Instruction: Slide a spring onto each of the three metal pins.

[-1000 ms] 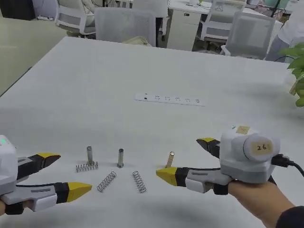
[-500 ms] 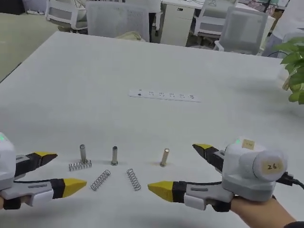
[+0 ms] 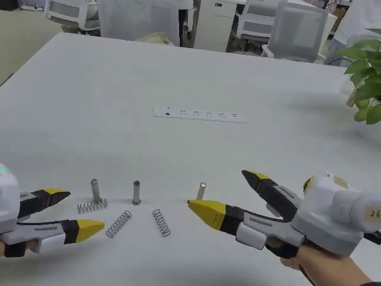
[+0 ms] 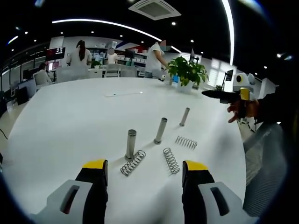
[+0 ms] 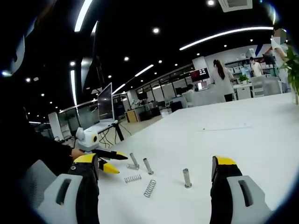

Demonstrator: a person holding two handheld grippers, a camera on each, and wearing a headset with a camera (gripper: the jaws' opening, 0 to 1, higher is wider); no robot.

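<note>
3 metal pins: left pin (image 3: 95,189), middle pin (image 3: 136,192), right pin (image 3: 202,190). Stood upright in a row on the white table (image 3: 119,89), all 3 bare.

3 springs: first spring (image 3: 91,207), second spring (image 3: 118,223), third spring (image 3: 160,221). Lay flat just in front of the left and middle pins, first spring at the left pin's base.

Left gripper (image 3: 83,209): jaws spread, empty, just left of the springs.

Right gripper (image 3: 218,189): jaws spread wide, empty, near the right pin.

Progress, as judged: 0 of 3 fitted; 3 pick-ups and 3 threadings outstanding.
</note>
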